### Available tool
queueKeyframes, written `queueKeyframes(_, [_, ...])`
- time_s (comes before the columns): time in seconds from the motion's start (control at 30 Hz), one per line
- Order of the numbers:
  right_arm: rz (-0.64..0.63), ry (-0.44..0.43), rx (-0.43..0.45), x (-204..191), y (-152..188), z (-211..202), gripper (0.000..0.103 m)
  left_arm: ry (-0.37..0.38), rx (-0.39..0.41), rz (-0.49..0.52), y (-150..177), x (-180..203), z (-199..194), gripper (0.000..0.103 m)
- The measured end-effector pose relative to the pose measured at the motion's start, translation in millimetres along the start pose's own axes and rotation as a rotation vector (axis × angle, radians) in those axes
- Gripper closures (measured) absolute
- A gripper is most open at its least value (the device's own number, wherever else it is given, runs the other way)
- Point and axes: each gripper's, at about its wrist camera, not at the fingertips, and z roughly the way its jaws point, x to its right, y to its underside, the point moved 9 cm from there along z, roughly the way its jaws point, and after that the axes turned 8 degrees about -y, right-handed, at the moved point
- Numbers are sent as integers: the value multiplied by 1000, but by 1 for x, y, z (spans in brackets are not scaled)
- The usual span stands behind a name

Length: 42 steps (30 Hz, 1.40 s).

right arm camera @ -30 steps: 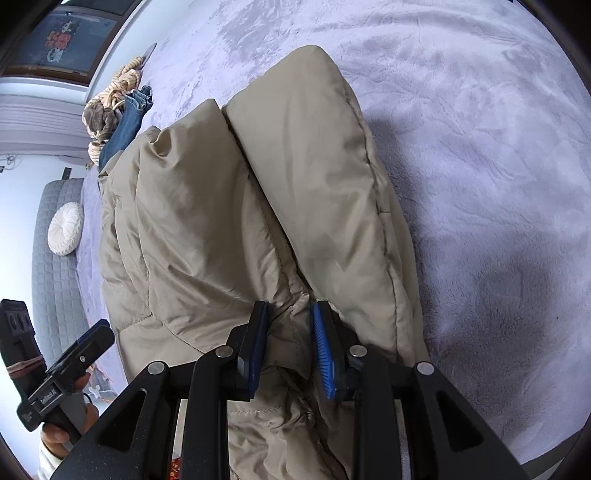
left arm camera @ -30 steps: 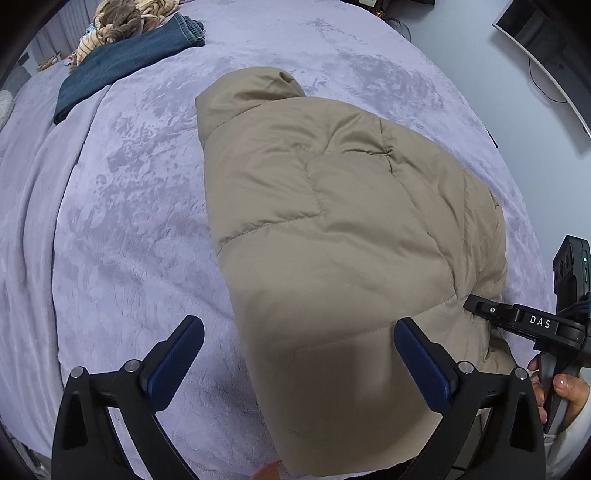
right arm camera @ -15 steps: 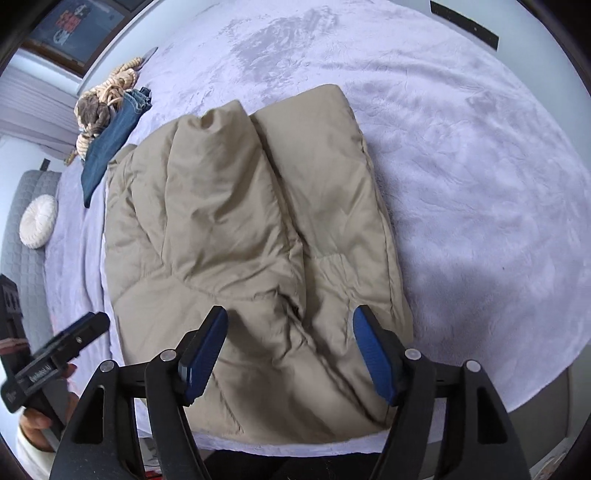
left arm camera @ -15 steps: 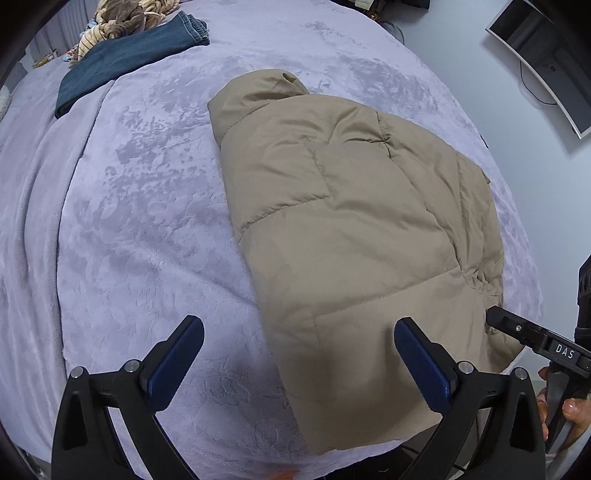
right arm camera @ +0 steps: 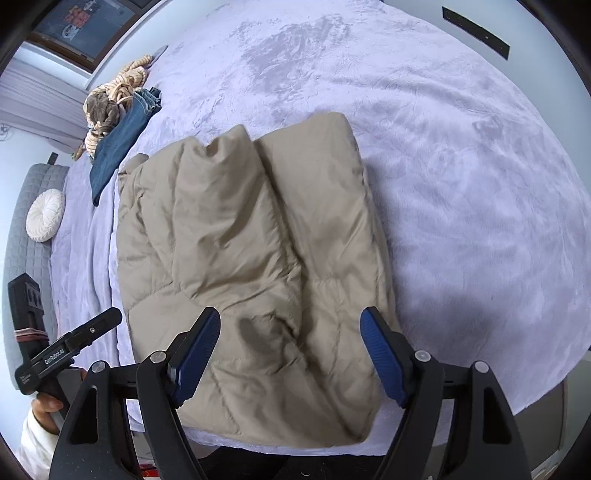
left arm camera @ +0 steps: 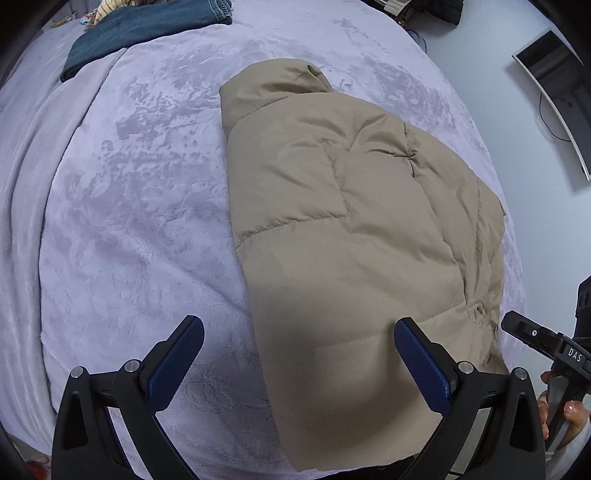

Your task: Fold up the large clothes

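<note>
A beige puffer jacket [left arm camera: 351,236] lies folded lengthwise on the lilac bed cover [left arm camera: 122,229], its hem at the near bed edge. In the right wrist view the jacket [right arm camera: 258,266] shows two long padded folds side by side. My left gripper [left arm camera: 299,365] is open and empty, held above the jacket's near left edge. My right gripper [right arm camera: 290,356] is open and empty, above the jacket's hem. The right gripper also shows in the left wrist view [left arm camera: 546,350], and the left one in the right wrist view [right arm camera: 70,350].
Folded blue jeans [left arm camera: 140,33] and a striped bundle [right arm camera: 110,99] lie at the far corner of the bed. A round white cushion [right arm camera: 45,215] rests on a grey sofa. A monitor [left arm camera: 557,92] stands beyond the bed.
My right gripper has let go of the jacket's hem, opened wide and drawn back. The left gripper stayed open and drew back a little.
</note>
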Motion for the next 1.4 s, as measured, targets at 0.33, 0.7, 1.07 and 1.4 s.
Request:
queueKeyframes(0.33, [8, -71, -67, 34, -54, 15, 22, 3, -2, -69, -18, 20, 14, 0])
queueKeyframes(0.7, [92, -227, -102, 55, -77, 49, 20, 6, -19, -77, -21, 28, 21, 0])
queueKeyframes(1.07, [40, -338, -152, 39, -79, 56, 0, 8, -30, -78, -23, 25, 24, 0])
queueKeyframes(1.4, [-66, -398, -185, 10, -80, 51, 0, -1, -23, -66, -29, 25, 27, 0])
